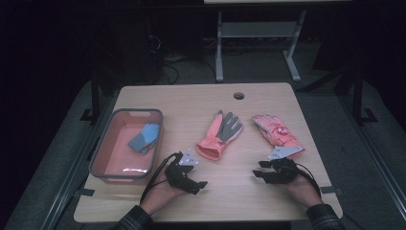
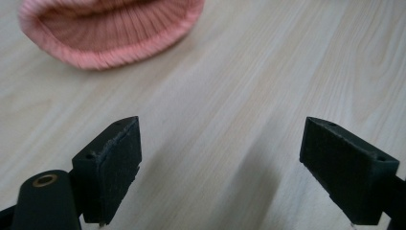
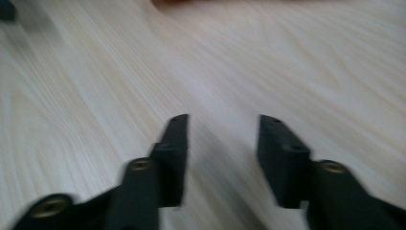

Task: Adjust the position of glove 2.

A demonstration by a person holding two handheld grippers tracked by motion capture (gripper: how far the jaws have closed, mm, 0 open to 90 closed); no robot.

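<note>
A coral glove with a grey palm lies flat at the table's middle, its knit cuff just ahead of my left gripper's jaws. A pink glove lies to its right. My left gripper rests low over the bare wood near the front, jaws wide open with nothing between them. In front of the pink glove my right gripper sits close to the tabletop, its jaws narrowed but still apart, with only wood between them.
A grey-rimmed pink tub stands at the left of the table with a blue-grey glove inside. A cable hole marks the far edge. Beyond the table stands a white desk frame on a dark floor.
</note>
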